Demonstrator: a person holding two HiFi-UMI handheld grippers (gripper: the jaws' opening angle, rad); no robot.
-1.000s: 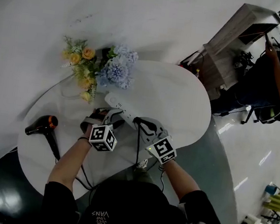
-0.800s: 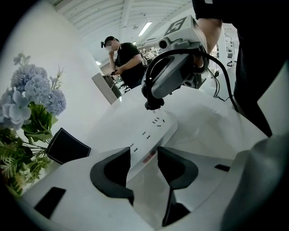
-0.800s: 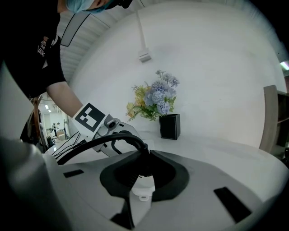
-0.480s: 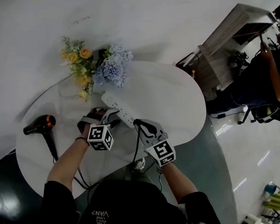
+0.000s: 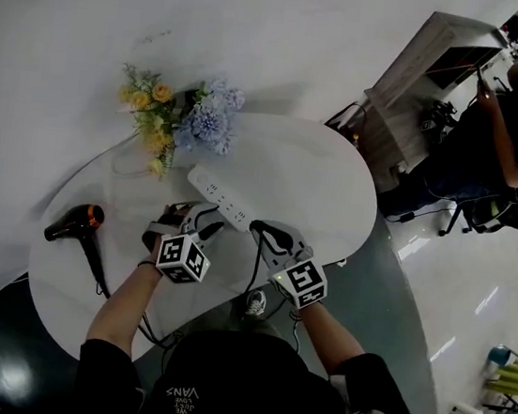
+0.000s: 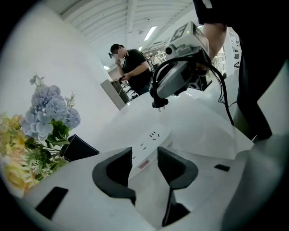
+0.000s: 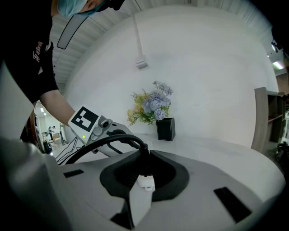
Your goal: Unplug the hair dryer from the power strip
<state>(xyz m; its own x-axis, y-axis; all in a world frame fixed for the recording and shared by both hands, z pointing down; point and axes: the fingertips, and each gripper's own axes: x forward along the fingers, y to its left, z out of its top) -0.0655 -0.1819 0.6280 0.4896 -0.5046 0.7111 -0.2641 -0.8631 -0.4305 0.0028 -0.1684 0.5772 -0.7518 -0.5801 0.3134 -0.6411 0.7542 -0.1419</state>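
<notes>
A white power strip [image 5: 222,198] lies on the round white table [image 5: 338,183], in front of the flowers. My right gripper [image 5: 261,228] is shut on the hair dryer's black plug [image 7: 143,168]. In the left gripper view the plug [image 6: 160,103] hangs clear above the power strip [image 6: 151,137] with its prongs bare. Its black cord [image 5: 253,267] drops over the table's near edge. My left gripper [image 5: 202,224] stands open, its jaws either side of the strip's near end without pressing it. The black hair dryer [image 5: 75,226] lies at the table's left.
A bunch of blue and yellow flowers [image 5: 181,115] in a black vase [image 7: 165,129] stands by the wall behind the strip. A wooden desk [image 5: 428,72] and a seated person [image 5: 516,122] are beyond the table to the right.
My right gripper has drawn the plug up and a little away from the strip. My left gripper has lifted slightly, its jaws still wide.
</notes>
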